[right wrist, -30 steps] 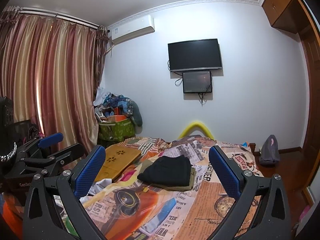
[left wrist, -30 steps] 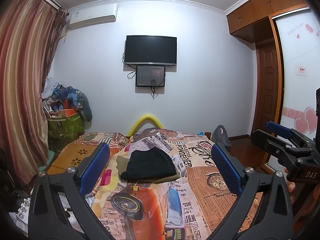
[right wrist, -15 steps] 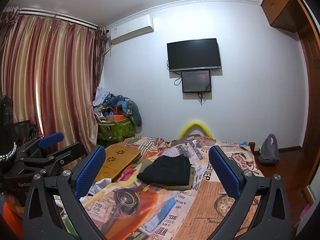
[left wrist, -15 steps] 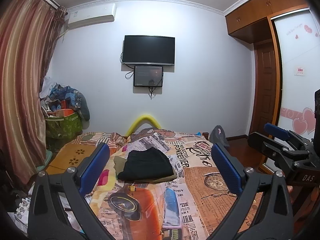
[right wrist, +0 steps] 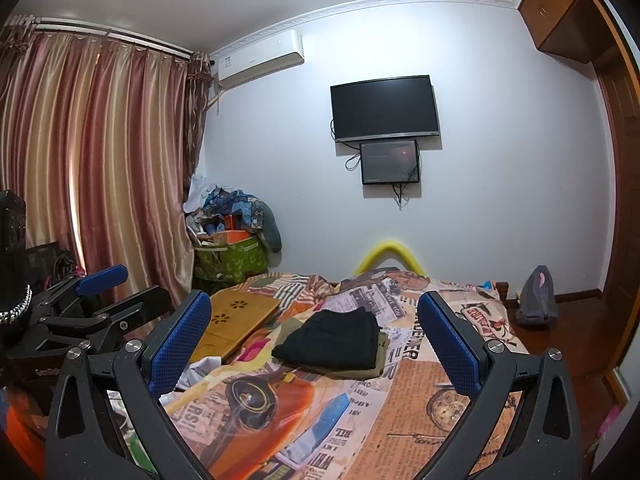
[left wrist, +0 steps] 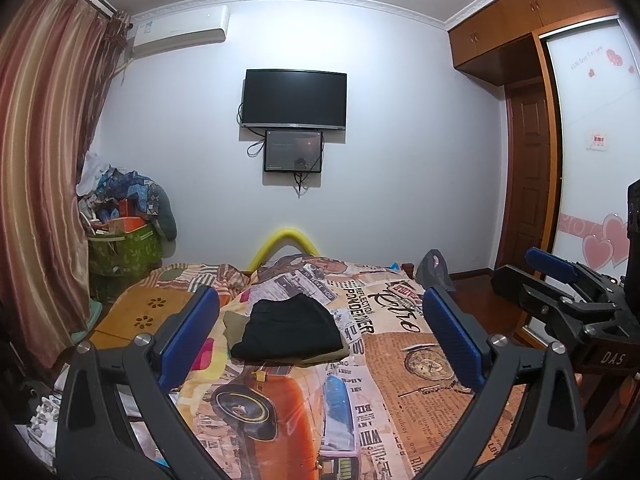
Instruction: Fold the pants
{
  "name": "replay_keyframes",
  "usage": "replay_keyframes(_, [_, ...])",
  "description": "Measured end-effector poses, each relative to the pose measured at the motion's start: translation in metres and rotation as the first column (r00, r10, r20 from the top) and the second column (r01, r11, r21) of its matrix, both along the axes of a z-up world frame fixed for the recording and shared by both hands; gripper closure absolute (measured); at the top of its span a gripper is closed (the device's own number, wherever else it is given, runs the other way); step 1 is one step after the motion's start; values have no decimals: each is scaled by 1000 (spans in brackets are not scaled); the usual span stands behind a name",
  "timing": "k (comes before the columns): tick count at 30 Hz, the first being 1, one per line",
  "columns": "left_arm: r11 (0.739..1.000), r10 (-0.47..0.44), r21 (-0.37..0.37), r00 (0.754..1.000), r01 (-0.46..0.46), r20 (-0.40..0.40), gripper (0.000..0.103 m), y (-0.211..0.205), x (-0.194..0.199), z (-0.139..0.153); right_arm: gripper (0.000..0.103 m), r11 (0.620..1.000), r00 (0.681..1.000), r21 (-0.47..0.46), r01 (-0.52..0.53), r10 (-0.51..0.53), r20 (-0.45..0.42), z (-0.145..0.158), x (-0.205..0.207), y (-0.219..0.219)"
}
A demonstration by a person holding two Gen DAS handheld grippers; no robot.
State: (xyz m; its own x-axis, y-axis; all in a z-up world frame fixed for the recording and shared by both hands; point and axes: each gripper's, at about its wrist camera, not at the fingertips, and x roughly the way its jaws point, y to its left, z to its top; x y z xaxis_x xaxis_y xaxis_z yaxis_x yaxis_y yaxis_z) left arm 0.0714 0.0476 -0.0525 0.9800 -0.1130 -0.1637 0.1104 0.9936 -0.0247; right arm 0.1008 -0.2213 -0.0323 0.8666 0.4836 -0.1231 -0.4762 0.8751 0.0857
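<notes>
Over the last second little has changed: both views have drifted slightly, the room sliding a touch lower and rightward in the left wrist view, while the pants [left wrist: 287, 330] lie just as they did, so both grippers seem to be pulled back and held level rather than working the cloth. The black pants sit as a compact, squared bundle on top of an olive folded garment [left wrist: 320, 357], near the middle of the bed [left wrist: 432, 364], well apart from both grippers. Judged from that shape, the folding looks finished or very nearly so, though at this range the view cannot show whether the edges line up cleanly. The left gripper [left wrist: 320, 336] hangs with its fingers spread wide and nothing between them; the right gripper [right wrist: 314, 340] is likewise wide and empty, and each shows at the edge of the other's view. For room to move, the near half of the bed, covered in the car-and-newsprint spread, is open and flat. To the left lies a wooden lap tray [right wrist: 236, 318] just beside the stack, with loose clutter at the bed's near left edge. The bed's right edge drops to bare wooden floor [right wrist: 576, 328], and the far end stops short of the wall.
</notes>
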Motion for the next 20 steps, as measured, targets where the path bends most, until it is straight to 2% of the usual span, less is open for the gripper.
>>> replay_keyframes(20, [1000,-20,-2,999,20,-25,0,-4,3,-4,0,1000,1000,-4,11,-11,-9,-2,-1,1])
